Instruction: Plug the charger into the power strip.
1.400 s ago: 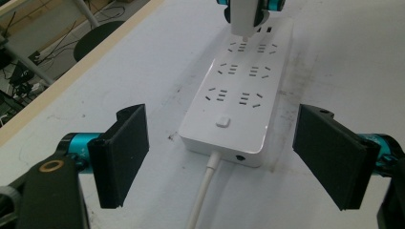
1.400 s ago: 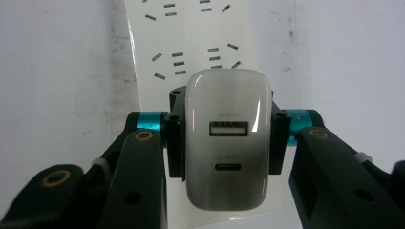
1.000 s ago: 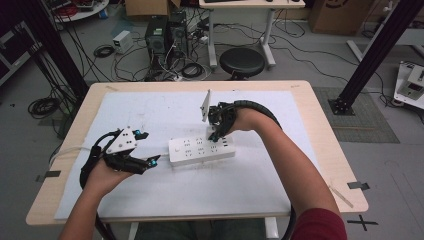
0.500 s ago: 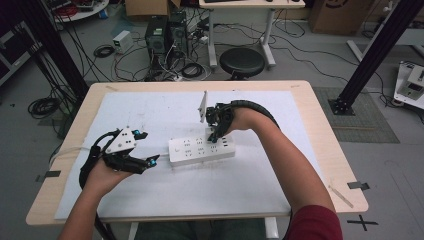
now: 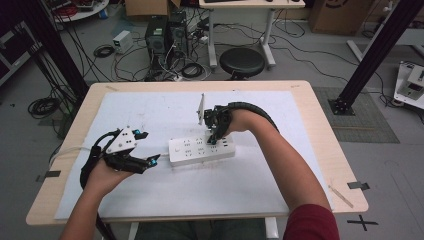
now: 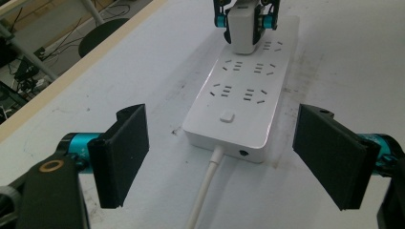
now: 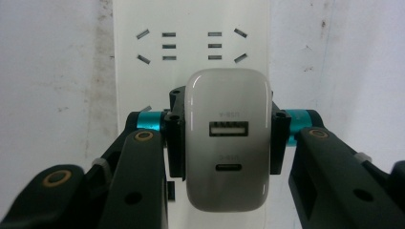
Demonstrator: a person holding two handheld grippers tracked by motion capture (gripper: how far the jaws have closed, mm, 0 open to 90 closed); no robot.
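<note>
Comparing this moment with a second ago, little has shifted: the right gripper [image 5: 214, 134] has stayed over the far end of the white rectangular plastic power strip [image 5: 200, 150], clamped on the white rounded USB charger block [image 7: 227, 138], and the strip has not slid. I judge the plug-in is at its last stage, the charger seated or nearly so; whether its prongs are fully home is hidden under its body. The left gripper [image 5: 150, 162] hovers just off the strip's near, cable end, jaws spread wide and holding nothing, apart from the casing. The strip's white cable [image 6: 203, 191] runs out from that end between those jaws. Past the strip, the white sheet covering the wooden table [image 5: 325, 150] lies bare, so nothing blocks the sockets beside the charger.
</note>
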